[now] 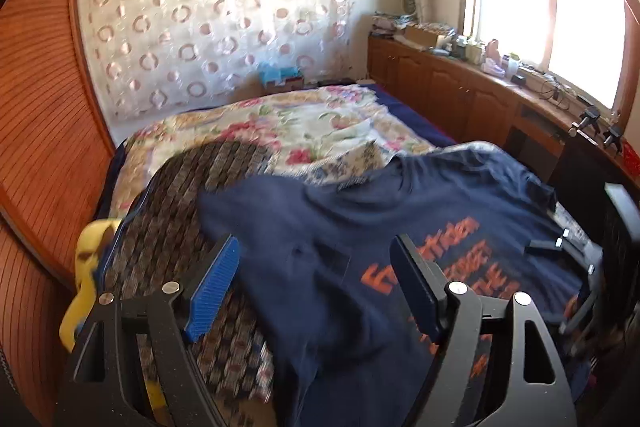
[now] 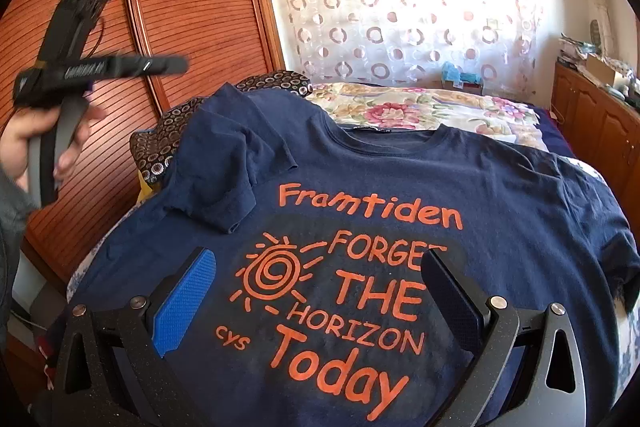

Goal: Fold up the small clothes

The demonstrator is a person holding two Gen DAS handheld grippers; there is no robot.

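One navy T-shirt (image 2: 400, 187) lies print-up across frame centre on the floral bedspread (image 2: 420, 111), one sleeve folded inward at centre left. Two grippers: right gripper (image 2: 318, 291) wide apart, empty, at bottom centre; left gripper (image 1: 314, 279) likewise wide, empty.

A navy T-shirt (image 2: 400, 195) printed in orange with "Framtiden FORGET THE HORIZON Today" lies face up on the bed, its sleeve at 10 o'clock folded in over the chest. The right gripper (image 2: 316, 291) hovers above the print at 6 o'clock, its 2 fingers spread wide with nothing between them. At 9 o'clock a hand holds the left gripper (image 2: 92, 67) raised before the wooden wardrobe (image 2: 180, 7), and a floral bedspread (image 2: 420, 111) shows at 1 o'clock.
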